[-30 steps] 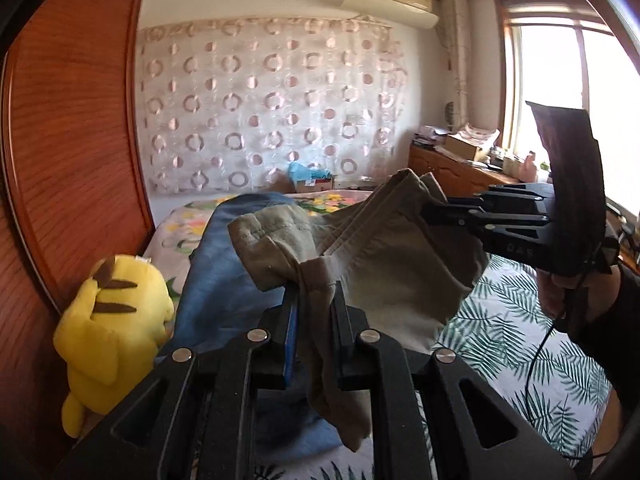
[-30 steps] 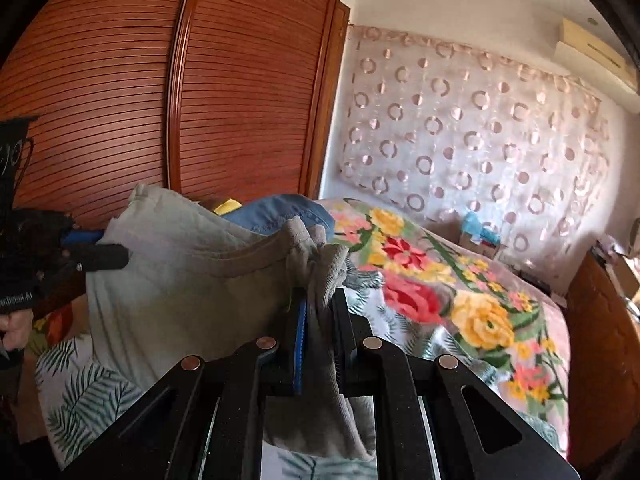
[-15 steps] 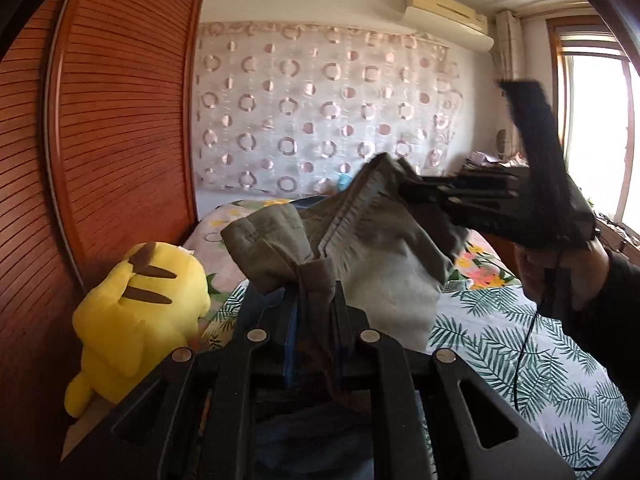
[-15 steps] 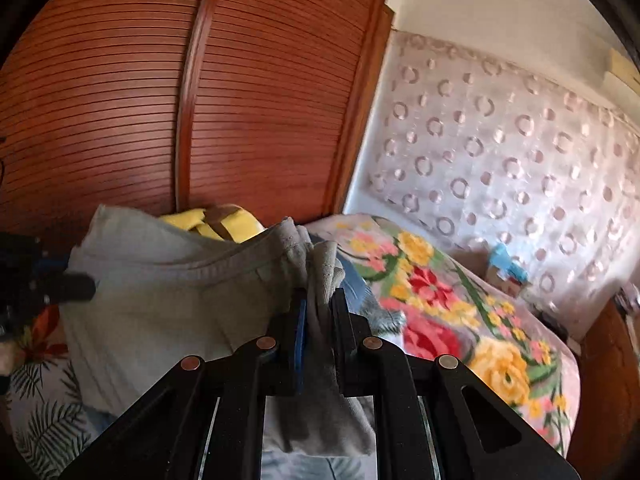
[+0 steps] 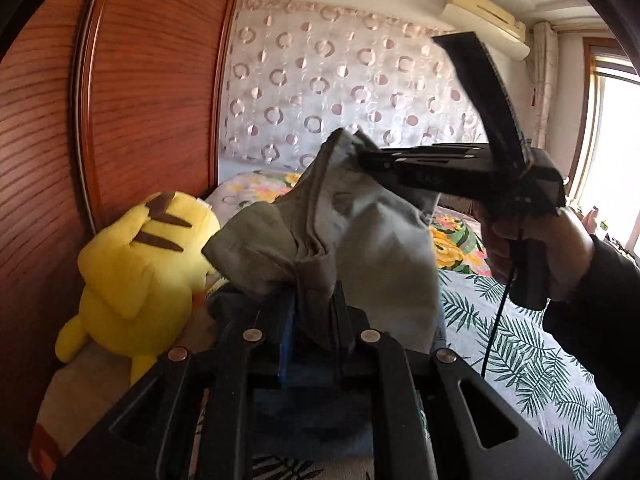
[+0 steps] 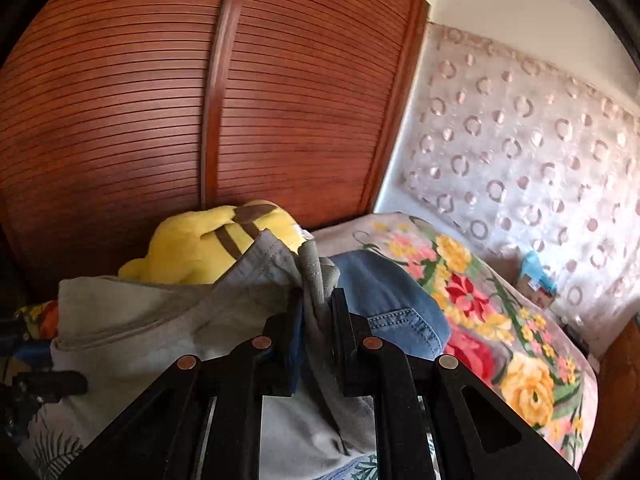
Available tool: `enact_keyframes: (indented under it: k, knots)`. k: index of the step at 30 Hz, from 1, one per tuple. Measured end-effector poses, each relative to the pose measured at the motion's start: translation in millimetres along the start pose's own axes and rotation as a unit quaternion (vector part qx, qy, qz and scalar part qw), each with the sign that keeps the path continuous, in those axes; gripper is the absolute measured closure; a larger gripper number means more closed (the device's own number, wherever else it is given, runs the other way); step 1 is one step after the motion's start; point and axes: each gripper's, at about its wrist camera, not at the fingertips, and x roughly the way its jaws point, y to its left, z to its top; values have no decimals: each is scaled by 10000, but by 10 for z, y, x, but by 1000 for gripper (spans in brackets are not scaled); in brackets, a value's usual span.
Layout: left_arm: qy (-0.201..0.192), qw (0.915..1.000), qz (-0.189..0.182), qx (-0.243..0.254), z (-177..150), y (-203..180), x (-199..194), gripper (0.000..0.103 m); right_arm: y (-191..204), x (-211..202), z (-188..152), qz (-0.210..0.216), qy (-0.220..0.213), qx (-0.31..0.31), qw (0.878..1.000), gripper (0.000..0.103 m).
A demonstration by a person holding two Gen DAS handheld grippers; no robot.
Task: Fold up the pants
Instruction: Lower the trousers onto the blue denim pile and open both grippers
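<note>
Khaki-grey cotton is what both tools hold: the pants [image 5: 360, 236] hang in the air above the bed [image 5: 520, 344], stretched between the two grippers.

At the left, the yellow plush toy [image 5: 140, 272] sits against the wooden wardrobe door [image 5: 152, 80], beside a blue denim garment [image 6: 392, 296] lying on the bed. The left gripper [image 5: 314, 316] is clamped on a bunched corner of the pants, with cloth squeezed between its jaws. Further right, the right gripper [image 5: 364, 158] pinches another corner, a little higher; a hand [image 5: 536, 248] carries it.

I think the two corners are held apart so the cloth stays spread and a fold can be laid down evenly.

The long axis of the held edge runs from lower left to upper right in the left wrist view. The rest of the fabric drops below this edge, towards the bed.
</note>
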Motion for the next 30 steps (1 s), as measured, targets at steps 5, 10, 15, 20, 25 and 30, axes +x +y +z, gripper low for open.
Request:
enact_keyframes:
  k: [5,10,15,20,25,30]
  knots:
    - [172,9997,-103,-114,-18,16,57,67,-179,-39,21,-17,73,262,9996,68]
    - [218,9997,-102,-87,-54,-11,76,57,-224,-201,-9,-82,27,409,9991,58]
    - [362,9993,-58,13,-87,-26,122,49,-270,-169,-175,-243,223,544,9980,58]
    - [398,9992,-97,-40,-80,-2,103,26,-344,-43,-171,-372,375,838,9951,58]
    - [472,9988,-57,73,-85,-35,80,21,-366,107,-62,-684,441,1090,9907,58]
    - [477,9988,36,135,-94,-39,31,19,-322,138,-21,-681,430,1266,9887,58]
